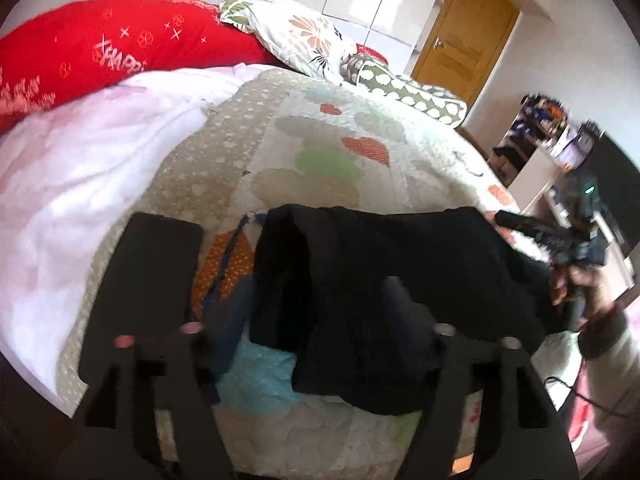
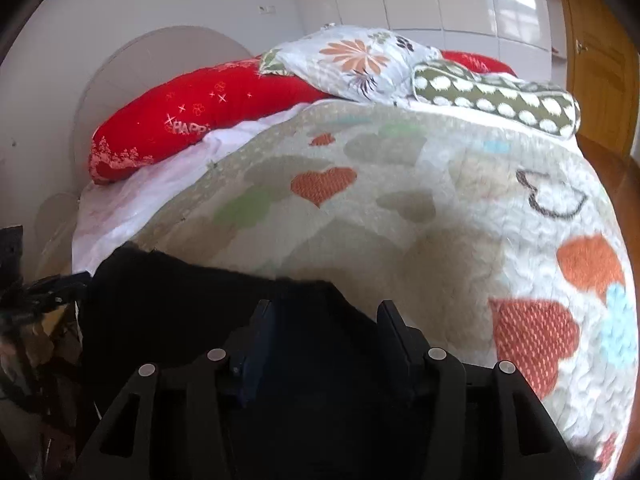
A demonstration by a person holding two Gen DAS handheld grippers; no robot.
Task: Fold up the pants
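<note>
Black pants (image 1: 384,292) lie bunched on the heart-patterned quilt (image 1: 320,152) at the near edge of the bed; left tongs (image 1: 288,280) spread wide, left finger over bare quilt, right finger hidden by the dark cloth, pads not pressing; right tongs (image 2: 324,320) parted with pants cloth between the fingers, no pinch visible; red pillow (image 2: 192,116), floral pillow (image 2: 360,60) and spotted bolster (image 2: 496,100) at the head end.
</note>
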